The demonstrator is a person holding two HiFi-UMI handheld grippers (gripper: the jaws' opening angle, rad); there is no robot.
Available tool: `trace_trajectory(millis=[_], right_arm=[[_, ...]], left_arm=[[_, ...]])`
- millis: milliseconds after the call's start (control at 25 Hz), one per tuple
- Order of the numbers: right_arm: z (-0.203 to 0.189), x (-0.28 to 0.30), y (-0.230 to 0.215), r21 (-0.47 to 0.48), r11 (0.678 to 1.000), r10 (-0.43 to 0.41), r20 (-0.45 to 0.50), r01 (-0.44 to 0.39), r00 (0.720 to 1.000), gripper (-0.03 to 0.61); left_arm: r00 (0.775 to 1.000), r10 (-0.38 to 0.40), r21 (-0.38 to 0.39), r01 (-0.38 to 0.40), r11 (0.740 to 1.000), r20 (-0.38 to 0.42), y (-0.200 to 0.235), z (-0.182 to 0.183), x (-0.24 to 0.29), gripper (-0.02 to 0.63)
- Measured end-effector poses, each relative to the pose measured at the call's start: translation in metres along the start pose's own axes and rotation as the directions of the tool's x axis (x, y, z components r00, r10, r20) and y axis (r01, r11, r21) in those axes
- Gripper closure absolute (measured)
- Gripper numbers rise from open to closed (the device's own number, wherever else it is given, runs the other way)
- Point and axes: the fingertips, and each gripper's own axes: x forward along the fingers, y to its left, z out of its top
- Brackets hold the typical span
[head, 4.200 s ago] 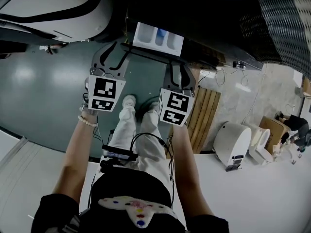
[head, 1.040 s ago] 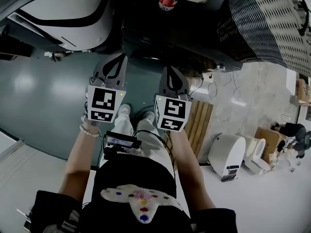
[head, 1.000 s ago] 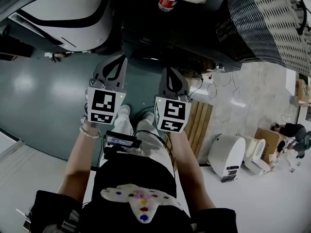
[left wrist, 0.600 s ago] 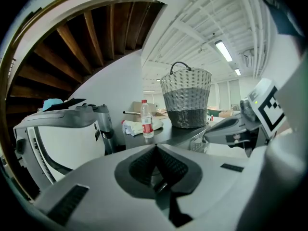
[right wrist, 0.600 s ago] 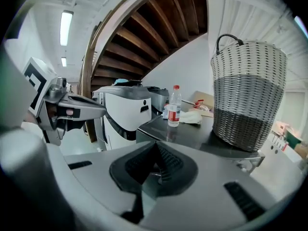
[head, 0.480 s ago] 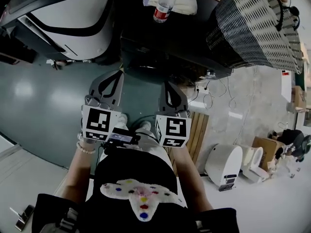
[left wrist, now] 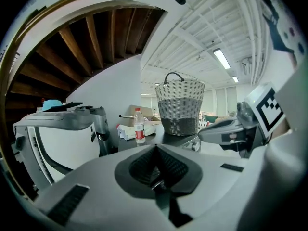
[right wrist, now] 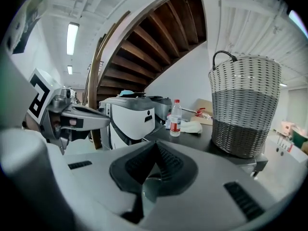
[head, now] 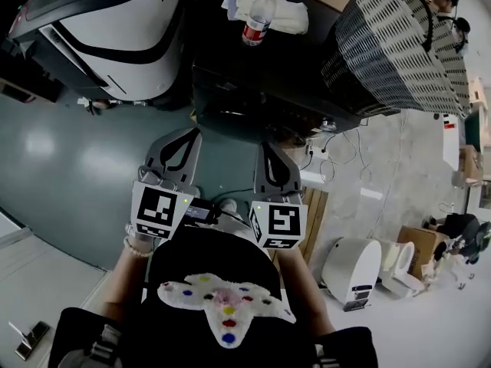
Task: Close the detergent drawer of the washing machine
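Hovering left gripper (head: 190,135), right gripper (head: 268,150), both closed; one bottle (head: 257,18), one basket (head: 399,44).

Bright ceiling light, fisheye-warped edges

Glossy teal floor (head: 54,152) at 9 o'clock, pale speckled floor (head: 399,152) at 3, wicker basket (head: 391,44) at 1, wooden stair underside (right wrist: 159,32) over white wall (right wrist: 192,76), ceiling strip light (right wrist: 72,35) at 11.

A plastic bottle (head: 257,20) with a red label stands upright just beside a crumpled white cloth (head: 285,11). To its right stands a tall wicker basket (head: 399,44). At left sits a white-and-black machine (head: 115,21).
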Motion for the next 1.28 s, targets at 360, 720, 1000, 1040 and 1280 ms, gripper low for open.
trace_trajectory(millis=[360, 720, 1000, 1040, 1280], right_arm=[[0.004, -0.010, 0.002, -0.003, 1.000, 0.030, 0.007, -0.030, 1.000, 0.574], [0.004, -0.012, 0.006, -0.006, 0.999, 0.036, 0.010, -0.036, 0.999, 0.574], [0.005, -0.012, 0.009, -0.014, 0.999, 0.045, 0.012, -0.045, 0.999, 0.574], [0.006, -0.012, 0.009, -0.011, 0.999, 0.047, 0.015, -0.046, 0.999, 0.574], [0.010, -0.010, 0.010, -0.010, 0.999, 0.049, 0.025, -0.049, 0.998, 0.574]], left_arm=[[1.000, 0.009, -0.003, -0.009, 1.000, -0.015, -0.003, 0.000, -0.011, 0.601], [1.000, -0.003, 0.015, 0.003, 1.000, -0.017, -0.008, 0.002, -0.009, 0.601], [0.999, -0.020, 0.020, 0.020, 1.000, -0.025, -0.013, 0.000, -0.008, 0.601], [0.999, -0.022, 0.022, 0.023, 1.000, -0.028, -0.013, 0.000, -0.008, 0.601], [0.999, -0.027, 0.024, 0.028, 0.999, -0.034, -0.015, -0.002, -0.007, 0.601]])
